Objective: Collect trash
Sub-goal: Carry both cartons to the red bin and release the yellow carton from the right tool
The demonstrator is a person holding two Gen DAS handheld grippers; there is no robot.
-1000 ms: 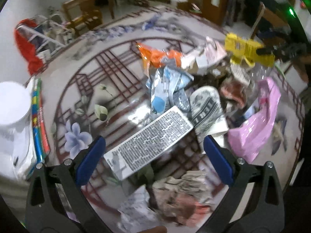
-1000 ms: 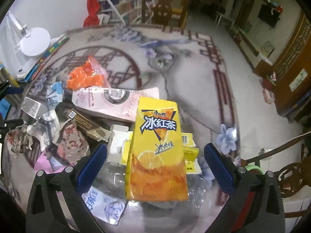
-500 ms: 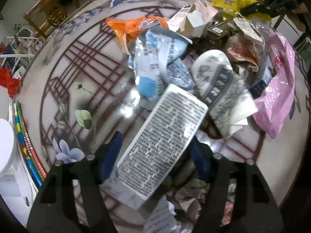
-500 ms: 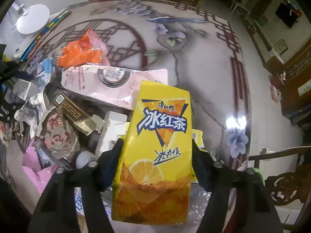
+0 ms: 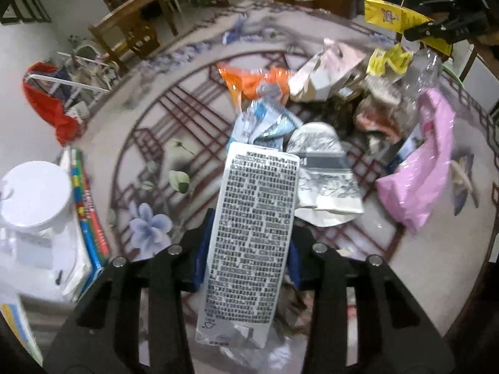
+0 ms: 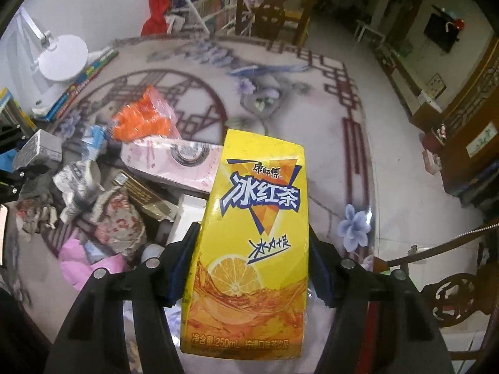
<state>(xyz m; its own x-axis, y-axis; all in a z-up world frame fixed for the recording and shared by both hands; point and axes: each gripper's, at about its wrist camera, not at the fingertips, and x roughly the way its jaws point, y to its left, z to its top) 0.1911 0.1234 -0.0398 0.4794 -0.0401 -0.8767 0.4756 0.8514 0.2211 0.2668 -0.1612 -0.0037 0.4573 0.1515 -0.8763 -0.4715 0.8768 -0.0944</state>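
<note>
The left claw [image 5: 246,258] is closing on a silver carton [image 5: 249,243], printed side up with dense black text; its blue pads [image 5: 199,258] press the carton's long sides, and the carton sticks out ahead of the claw over the counter [image 5: 174,124]. The right claw [image 6: 249,274] is closing on a yellow iced-tea carton [image 6: 252,249], the dark blue pads [image 6: 321,283] tight against its two sides, the front label with the lemon slice facing the camera. In the left wrist view that same yellow carton shows near the far right edge of the counter, with the black right claw on it.

The rest of the litter lies in a heap around the middle of the counter: an orange plastic bag [image 5: 252,81] toward the far side, a blue and white wrapper [image 5: 265,121] just beyond the silver carton, a crumpled grey and white pouch [image 5: 324,174] touching that carton's right side, a pink plastic bag [image 5: 421,168] toward the right edge, a clear plastic bottle [image 5: 421,84] above it. From the right wrist, a flat pink box [image 6: 174,162] lies just behind the yellow carton and a floral paper wad [image 6: 118,224] sits left of it.

At the left edge of the counter stand a white lamp base [image 5: 34,196] and a row of colourful books [image 5: 87,208]
</note>
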